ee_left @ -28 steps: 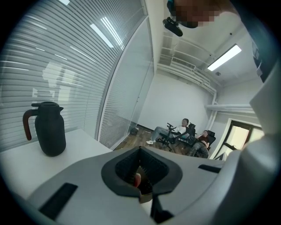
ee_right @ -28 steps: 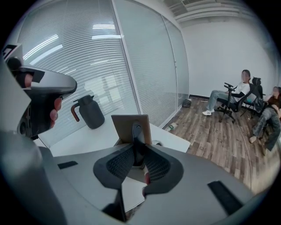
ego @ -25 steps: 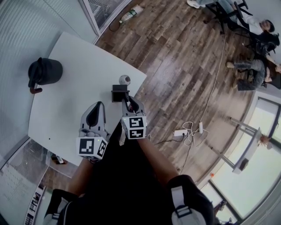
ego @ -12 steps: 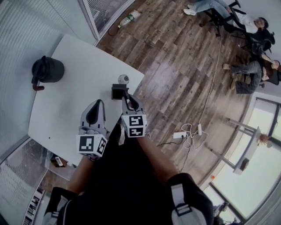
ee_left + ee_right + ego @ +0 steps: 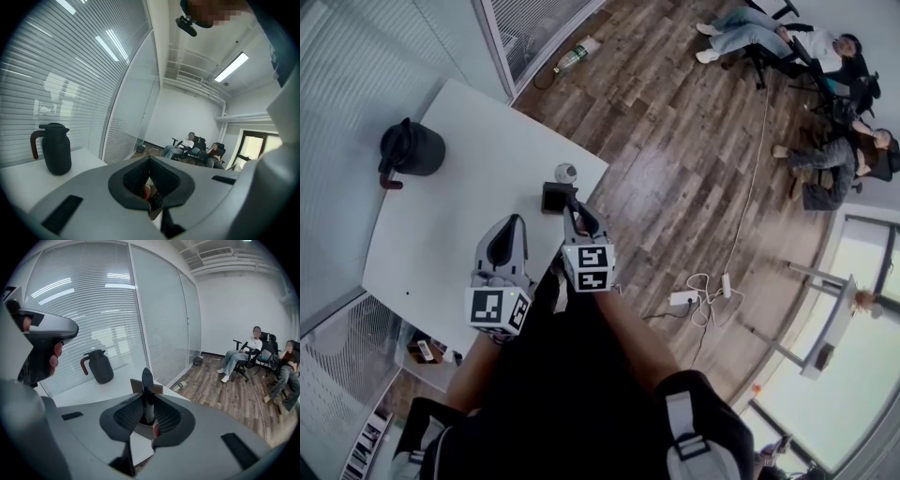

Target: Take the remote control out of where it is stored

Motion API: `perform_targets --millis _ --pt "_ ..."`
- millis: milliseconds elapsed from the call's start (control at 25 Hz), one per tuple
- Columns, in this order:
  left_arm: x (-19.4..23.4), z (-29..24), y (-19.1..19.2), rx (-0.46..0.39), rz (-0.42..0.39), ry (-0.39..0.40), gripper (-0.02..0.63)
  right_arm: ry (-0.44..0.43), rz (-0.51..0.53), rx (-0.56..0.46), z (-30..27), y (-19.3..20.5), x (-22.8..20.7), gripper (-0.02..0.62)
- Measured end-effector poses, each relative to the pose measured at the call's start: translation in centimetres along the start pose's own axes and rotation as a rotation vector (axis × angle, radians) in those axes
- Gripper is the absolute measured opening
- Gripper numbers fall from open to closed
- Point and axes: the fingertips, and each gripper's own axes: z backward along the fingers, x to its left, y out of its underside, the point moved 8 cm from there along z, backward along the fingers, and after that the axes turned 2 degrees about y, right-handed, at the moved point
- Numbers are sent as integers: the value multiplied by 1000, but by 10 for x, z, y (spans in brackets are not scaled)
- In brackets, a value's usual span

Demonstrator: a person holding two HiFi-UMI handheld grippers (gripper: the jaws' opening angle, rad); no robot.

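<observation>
Black, slim remote control (image 5: 147, 393): upright, pinched on both sides by the pads of the right gripper (image 5: 148, 401), its tip rising above them. Only the right gripper view shows this grip.

Brown-walled holder (image 5: 136, 385): just behind the remote in that view. From overhead it is a dark square box near the table edge, right at the gripper's nose. Whether the remote's lower end still sits inside it cannot be told.

Left gripper (image 5: 149, 161): jaw tips meet and carry nothing. It is held beside the right one, over the white table (image 5: 469, 216).

Black jug (image 5: 414, 150): at the table's far side, well apart from the holder. It appears in all three views.

Small grey ball (image 5: 566, 172): just beyond the holder, seen from the head view only.

Floor items, head view: a plastic bottle (image 5: 579, 52) by the glass wall and a power strip (image 5: 684, 298) with loose cable.

Seated people (image 5: 769, 33): on chairs across the wooden floor.

Against a second ago, both grippers and the holder sit in nearly the same spots. The overhead view has swung a little, bringing the jug further in and more of the seated people into sight.
</observation>
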Motion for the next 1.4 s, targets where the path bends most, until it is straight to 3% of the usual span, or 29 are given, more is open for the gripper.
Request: perform_targets --millis 640,1400 --pt "-8 18 -11 -47 -24 24 -2 11 14 -78 25 -20 5 66" --pt "-27 86 -19 -127 -64 55 -2 56 45 -226 106 -28 35 66"
